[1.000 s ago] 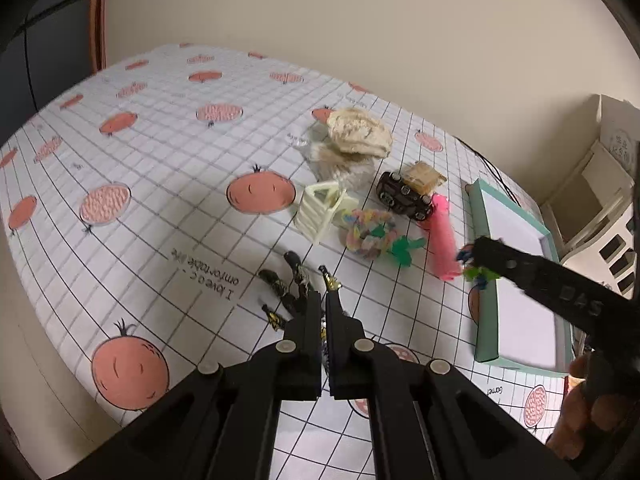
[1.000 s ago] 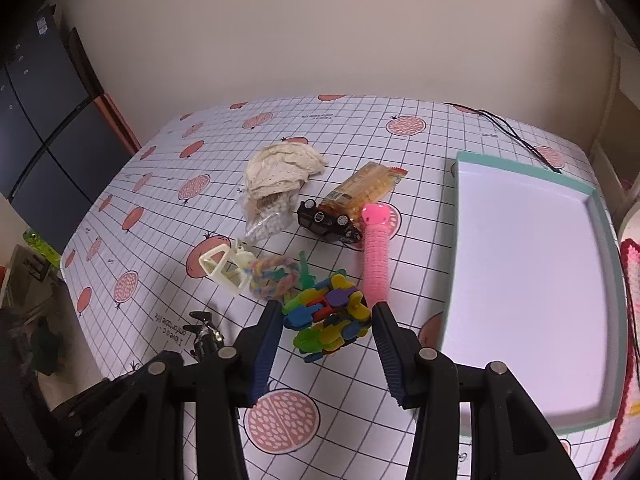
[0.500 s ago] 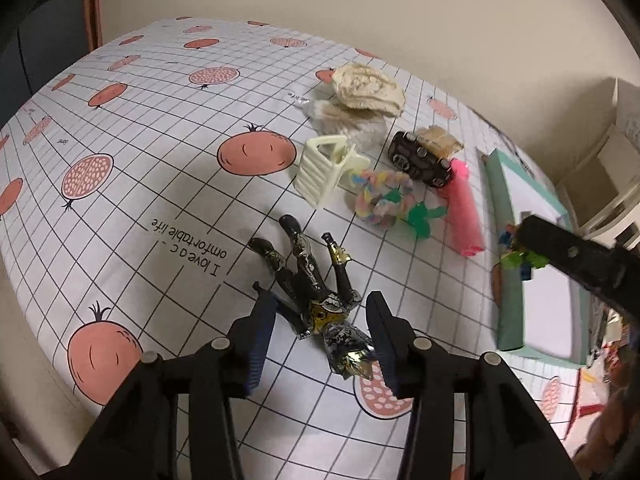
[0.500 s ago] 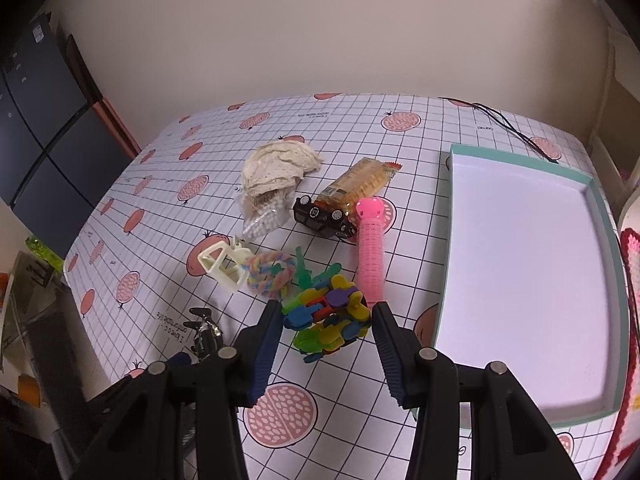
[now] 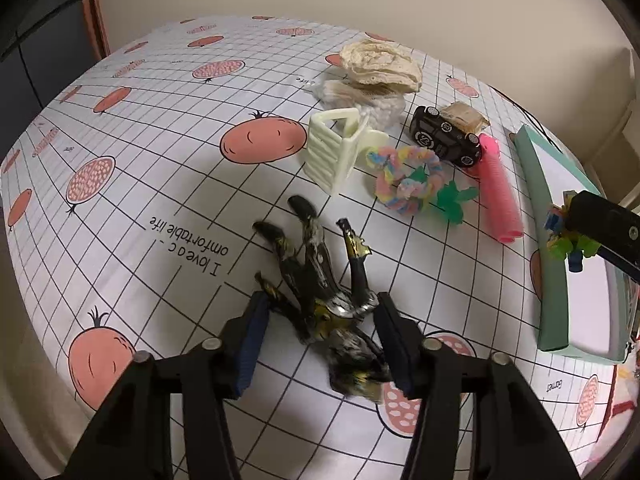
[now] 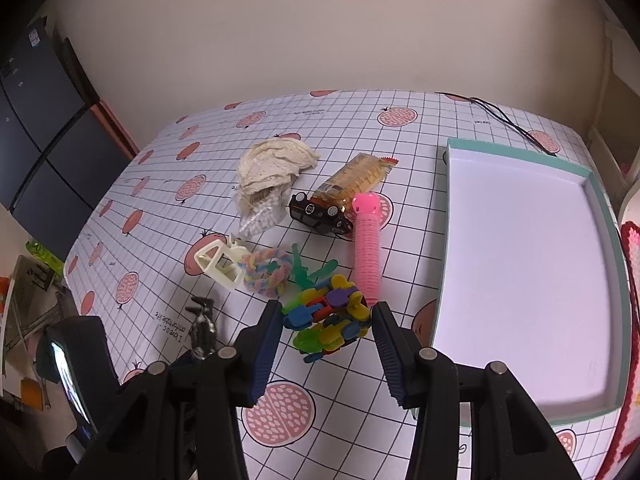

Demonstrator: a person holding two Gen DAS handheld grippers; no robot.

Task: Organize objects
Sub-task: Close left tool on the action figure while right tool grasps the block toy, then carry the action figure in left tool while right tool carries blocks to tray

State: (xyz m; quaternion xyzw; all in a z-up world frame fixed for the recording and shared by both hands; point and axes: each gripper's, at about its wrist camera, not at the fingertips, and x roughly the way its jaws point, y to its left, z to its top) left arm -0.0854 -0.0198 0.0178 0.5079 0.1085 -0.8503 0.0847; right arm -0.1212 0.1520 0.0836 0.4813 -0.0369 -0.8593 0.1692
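Beige walls close in behind a bench (image 6: pixel 420 128) covered with a white grid-pattern cloth printed with red fruit. At its right side lies a shallow teal-rimmed tray (image 6: pixel 450 240) with a bare white floor.

In the left wrist view, the left claw (image 5: pixel 320 332) is spread, its blue pads on either side of a black and gold toy figure (image 5: pixel 320 280) that lies on the cloth; neither pad clearly presses on it, and the figure looks a little blurred. Beyond it, a cream plastic frame (image 5: pixel 332 148) lies tilted just beside a pastel rope ring (image 5: pixel 404 180), which touches a green plastic piece (image 5: pixel 452 204). A pink ribbed tube (image 5: pixel 500 192) lies farther right, near the tray's edge, with a black toy car (image 5: pixel 444 140) at its far end and a packet of crackers (image 5: pixel 464 118) behind the car. A crumpled cream cloth (image 5: pixel 380 64) sits on a clear bag of white beads (image 5: pixel 380 110) toward the back.

In the right wrist view, the right claw (image 6: pixel 326 328) pinches a cluster of bright interlocking plastic pieces (image 6: pixel 328 320), held above the cloth just left of the tray. A thin black cable (image 6: pixel 508 120) runs across the far corner of the bench.
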